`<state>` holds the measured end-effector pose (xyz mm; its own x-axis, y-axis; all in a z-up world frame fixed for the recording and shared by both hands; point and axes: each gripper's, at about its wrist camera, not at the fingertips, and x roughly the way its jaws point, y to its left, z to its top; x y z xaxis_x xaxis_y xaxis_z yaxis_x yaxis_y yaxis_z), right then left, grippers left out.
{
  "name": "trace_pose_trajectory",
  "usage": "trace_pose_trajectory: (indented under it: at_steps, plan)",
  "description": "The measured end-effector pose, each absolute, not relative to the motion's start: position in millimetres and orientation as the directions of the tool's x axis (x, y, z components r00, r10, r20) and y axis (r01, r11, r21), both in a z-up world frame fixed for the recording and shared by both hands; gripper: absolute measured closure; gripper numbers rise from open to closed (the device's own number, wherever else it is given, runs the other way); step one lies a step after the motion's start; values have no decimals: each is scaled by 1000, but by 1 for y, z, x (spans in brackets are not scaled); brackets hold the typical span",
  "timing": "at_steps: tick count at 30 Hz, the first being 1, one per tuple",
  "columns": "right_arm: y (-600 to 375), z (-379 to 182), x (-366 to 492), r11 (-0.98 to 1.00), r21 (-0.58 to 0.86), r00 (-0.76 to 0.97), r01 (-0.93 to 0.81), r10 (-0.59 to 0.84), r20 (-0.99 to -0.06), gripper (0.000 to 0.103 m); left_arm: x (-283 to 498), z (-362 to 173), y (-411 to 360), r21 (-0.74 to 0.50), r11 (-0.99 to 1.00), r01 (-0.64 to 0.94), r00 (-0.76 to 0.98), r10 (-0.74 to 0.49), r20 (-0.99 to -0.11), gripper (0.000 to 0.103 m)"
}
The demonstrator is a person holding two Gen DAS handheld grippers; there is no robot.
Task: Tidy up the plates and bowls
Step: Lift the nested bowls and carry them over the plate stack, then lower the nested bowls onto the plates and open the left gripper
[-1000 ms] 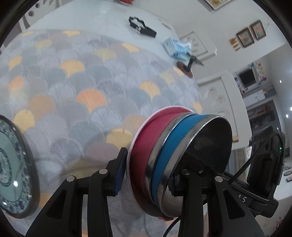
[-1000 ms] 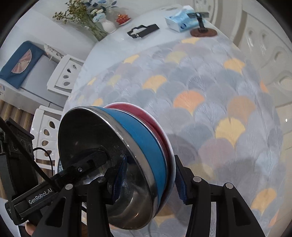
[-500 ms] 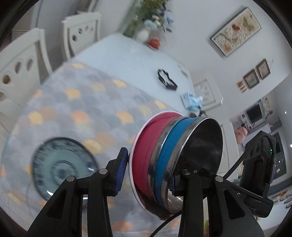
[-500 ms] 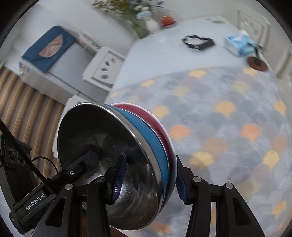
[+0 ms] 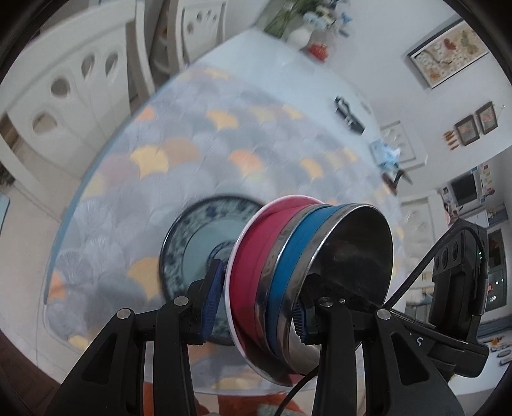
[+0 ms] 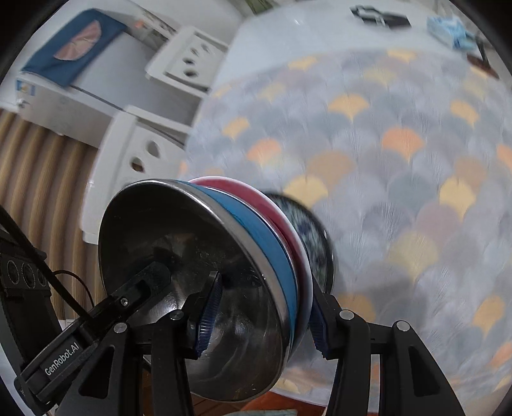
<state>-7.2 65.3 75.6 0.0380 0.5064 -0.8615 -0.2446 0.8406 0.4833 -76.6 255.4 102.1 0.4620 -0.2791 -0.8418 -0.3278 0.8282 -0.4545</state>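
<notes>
Left wrist view, left to right: white chairs (image 5: 67, 96), the scale-patterned tablecloth (image 5: 179, 166) with a blue-and-white plate (image 5: 192, 252) lying on it, then the left gripper (image 5: 256, 307) clamped across the nested bowls (image 5: 281, 281) — pink outside, blue-banded steel inside — which stand on edge and hide part of the plate. Right wrist view: a striped floor and chairs at left, the right gripper (image 6: 259, 316) likewise gripping the same bowls (image 6: 224, 281), the blurred plate (image 6: 310, 233) just behind them, and a tissue pack (image 6: 448, 28) far right.
</notes>
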Motion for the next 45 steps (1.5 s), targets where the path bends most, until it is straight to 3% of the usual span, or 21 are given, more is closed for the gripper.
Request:
trace_pose_trajectory:
  at_steps: [6,17,21,28,32,34,37,45]
  plan:
    - [77,56,-4,876,421,15,-234,436,-900,54,-81,75,266,-494,800,-340,425,-338,-840,69]
    - [87,51,14,878,436,25,-198,449,-893,54,-75,69,286,-506,800,-321,430,-353,-831,69]
    - [77,68,12,866,465,62,-182,482,-874,54,-78,84,299,-516,803,-298,479,-342,-809,68]
    - [65,138,-23,843,464,251,-271,528,-812,41,-90,130,300,-487,849,-204,561,-306,-769,66]
    - [70,177,-56,882,332,410,-335,453,-791,39,-101,167,285,-408,901,-149,628,-232,-743,57]
    - [70,190,-73,900,281,477,-333,418,-773,28,-106,182,277,-340,930,-139,658,-170,-734,54]
    - [69,194,-88,911,265,519,-315,399,-755,23,-112,196,272,-255,955,-154,693,-80,-717,36]
    - [72,186,-90,937,203,529,-284,329,-782,23,-108,193,275,-216,959,-184,660,-43,-750,35]
